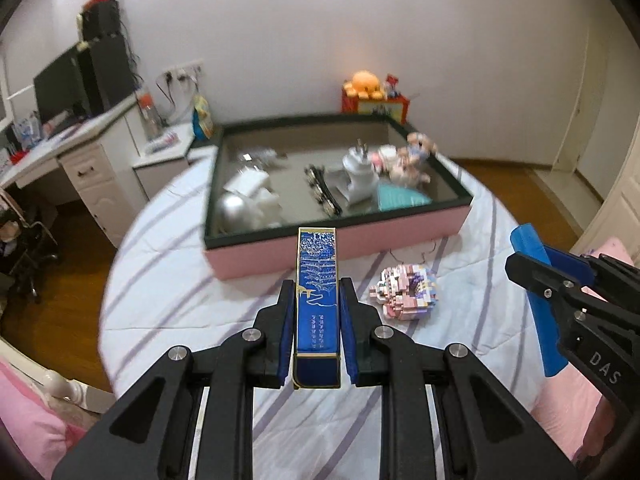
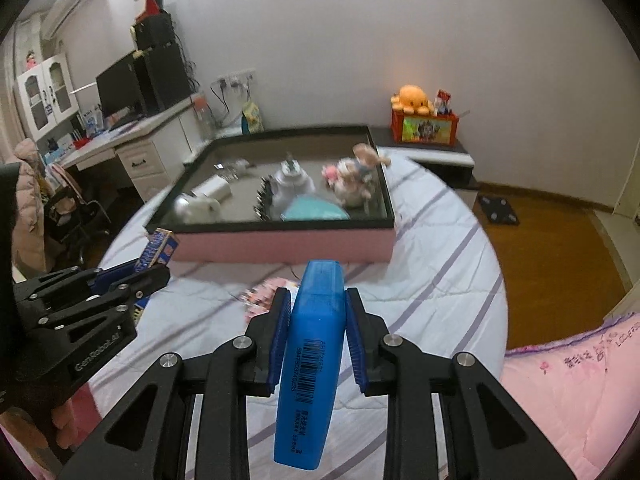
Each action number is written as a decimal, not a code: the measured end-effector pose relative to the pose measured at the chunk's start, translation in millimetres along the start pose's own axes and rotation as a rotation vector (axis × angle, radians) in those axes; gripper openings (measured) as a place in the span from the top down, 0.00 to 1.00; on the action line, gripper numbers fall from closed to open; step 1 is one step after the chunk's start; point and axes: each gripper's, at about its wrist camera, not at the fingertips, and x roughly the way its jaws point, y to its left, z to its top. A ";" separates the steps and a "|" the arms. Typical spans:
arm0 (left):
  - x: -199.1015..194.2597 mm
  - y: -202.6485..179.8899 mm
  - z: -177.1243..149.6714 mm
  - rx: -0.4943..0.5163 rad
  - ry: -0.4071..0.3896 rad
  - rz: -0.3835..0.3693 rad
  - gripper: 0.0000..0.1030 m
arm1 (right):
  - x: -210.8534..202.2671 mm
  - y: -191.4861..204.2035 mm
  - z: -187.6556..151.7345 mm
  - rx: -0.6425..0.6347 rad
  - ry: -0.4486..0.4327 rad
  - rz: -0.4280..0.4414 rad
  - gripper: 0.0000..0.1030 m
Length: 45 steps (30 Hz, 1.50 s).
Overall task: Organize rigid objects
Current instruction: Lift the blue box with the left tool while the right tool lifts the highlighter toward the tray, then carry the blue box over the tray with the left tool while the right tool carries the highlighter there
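Note:
My left gripper (image 1: 316, 292) is shut on a long dark-blue box with gold print (image 1: 317, 300), held above the bed, short of the pink tray (image 1: 332, 248). My right gripper (image 2: 318, 300) is shut on a bright blue plastic case with a barcode (image 2: 312, 360), held above the bed in front of the tray (image 2: 280, 246). Each gripper shows in the other view: the right one (image 1: 532, 272) at the right, the left one (image 2: 148, 268) at the left. A pink-and-white brick model (image 1: 406, 292) lies on the sheet between them.
The tray holds several items: a silver ball (image 1: 234, 208), white blocks (image 1: 256, 184), a white plug adapter (image 1: 358, 172), a teal pad (image 1: 400, 198) and plush figures (image 1: 412, 156). A white desk (image 1: 80, 152) stands left. A red box (image 2: 426, 128) with an orange plush is behind.

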 end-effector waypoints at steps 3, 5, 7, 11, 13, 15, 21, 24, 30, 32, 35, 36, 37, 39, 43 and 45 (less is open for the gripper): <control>-28.3 8.0 -0.5 -0.013 -0.061 0.021 0.80 | -20.2 11.7 3.0 -0.022 -0.043 0.004 0.73; -46.0 11.9 -1.2 -0.021 -0.093 0.037 0.80 | -33.1 19.1 3.9 -0.036 -0.070 0.005 0.73; -62.8 17.3 -2.2 -0.029 -0.123 0.035 0.80 | -44.2 26.4 5.1 -0.048 -0.095 0.008 0.73; -89.1 22.7 -4.6 -0.034 -0.176 0.060 0.80 | -62.6 38.8 7.0 -0.068 -0.137 0.013 0.73; -100.4 24.6 -6.4 -0.035 -0.201 0.057 0.80 | -69.3 44.2 8.1 -0.079 -0.154 0.016 0.73; -110.9 26.5 -8.2 -0.041 -0.226 0.053 0.80 | -76.1 48.7 7.3 -0.089 -0.169 0.021 0.73; -126.8 27.6 -11.3 -0.048 -0.268 0.064 0.80 | -84.5 58.5 8.1 -0.100 -0.199 0.033 0.73; -128.5 27.6 -11.1 -0.051 -0.273 0.070 0.80 | -84.2 58.7 9.9 -0.100 -0.201 0.030 0.73; -129.1 26.4 -11.5 -0.047 -0.275 0.045 0.80 | -85.2 58.9 9.7 -0.103 -0.207 0.029 0.73; -128.0 26.4 -10.2 -0.043 -0.275 0.046 0.80 | -84.5 58.2 11.0 -0.102 -0.203 0.030 0.73; -125.7 27.0 -8.5 -0.044 -0.276 0.032 0.80 | -83.9 57.4 11.3 -0.101 -0.206 0.025 0.73; -123.8 27.6 -7.1 -0.045 -0.273 0.030 0.80 | -83.0 56.3 12.8 -0.099 -0.206 0.023 0.73; -122.6 28.5 -6.8 -0.045 -0.273 0.030 0.80 | -82.0 55.4 14.0 -0.097 -0.206 0.020 0.73; -118.2 31.4 -3.4 -0.048 -0.268 0.029 0.80 | -78.7 52.3 17.9 -0.091 -0.205 0.014 0.73; -106.0 34.6 7.0 -0.050 -0.262 -0.003 0.80 | -72.0 49.6 29.4 -0.097 -0.211 -0.005 0.73; -99.7 36.5 16.6 -0.048 -0.265 0.008 0.80 | -68.4 47.6 36.7 -0.103 -0.217 -0.011 0.73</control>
